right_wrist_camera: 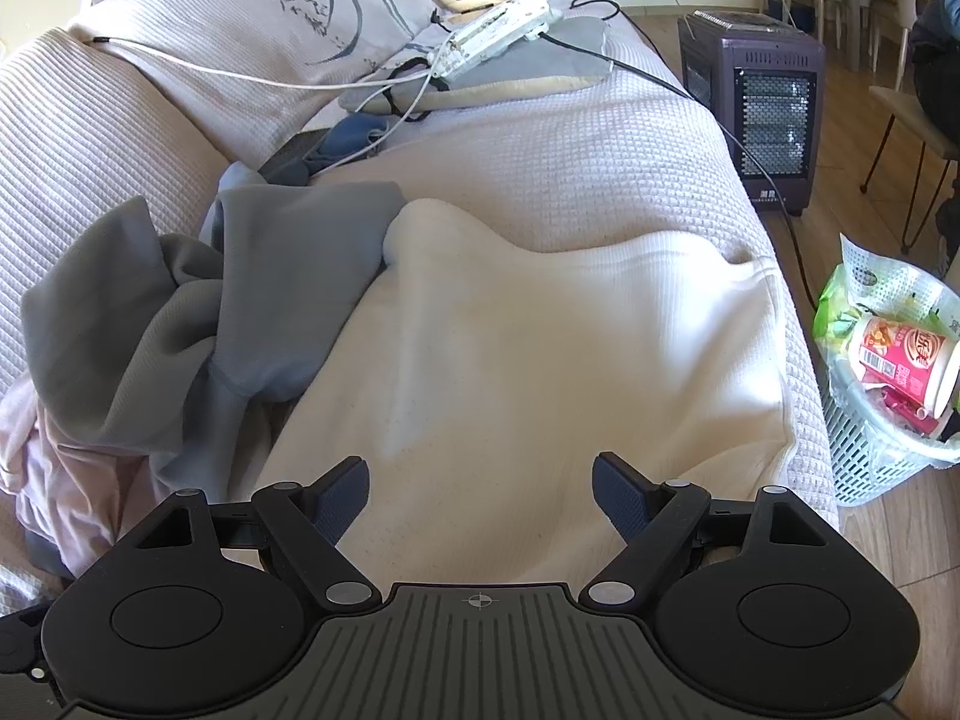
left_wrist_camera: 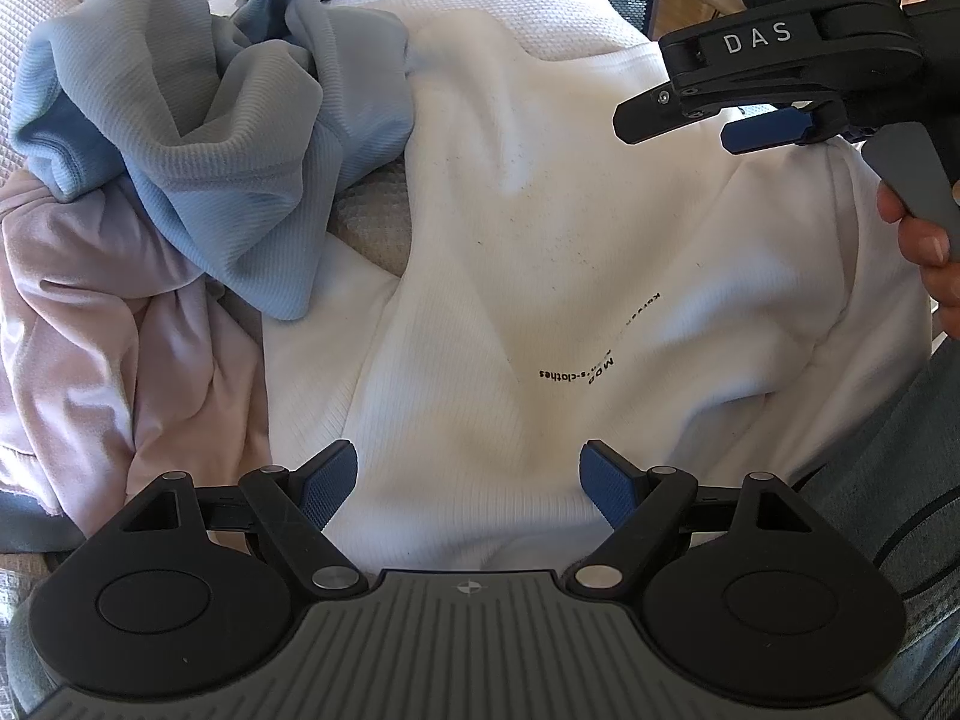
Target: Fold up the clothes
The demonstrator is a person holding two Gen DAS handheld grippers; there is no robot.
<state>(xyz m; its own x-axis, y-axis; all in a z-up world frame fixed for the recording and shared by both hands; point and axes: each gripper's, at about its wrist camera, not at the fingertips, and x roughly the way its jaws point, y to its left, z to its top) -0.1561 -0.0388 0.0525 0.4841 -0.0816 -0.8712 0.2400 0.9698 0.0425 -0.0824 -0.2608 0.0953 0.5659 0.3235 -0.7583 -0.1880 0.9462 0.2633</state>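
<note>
- The crumpled grey-blue ribbed sweatshirt [left_wrist_camera: 198,120] lies partly over the left edge of the white ribbed knit top with small black lettering [left_wrist_camera: 540,276]; I judge a pinch there could catch both garments and drag the pile along.
- The white top's far corner sits close to the mattress edge, above the white plastic mesh wastebasket [right_wrist_camera: 882,438]; a careless pull could slide it off.
- The left gripper [left_wrist_camera: 465,483] hangs over the top's near hem, jaws wide, holding nothing.
- The right gripper [right_wrist_camera: 480,495] is likewise spread wide and empty, over the top's right part.
- The top lies spread on the white waffle-textured bedcover [right_wrist_camera: 540,138], lettering up, softly wrinkled, unfolded.
- A pale pink garment [left_wrist_camera: 102,324] is bunched beside the top, under the sweatshirt.
</note>
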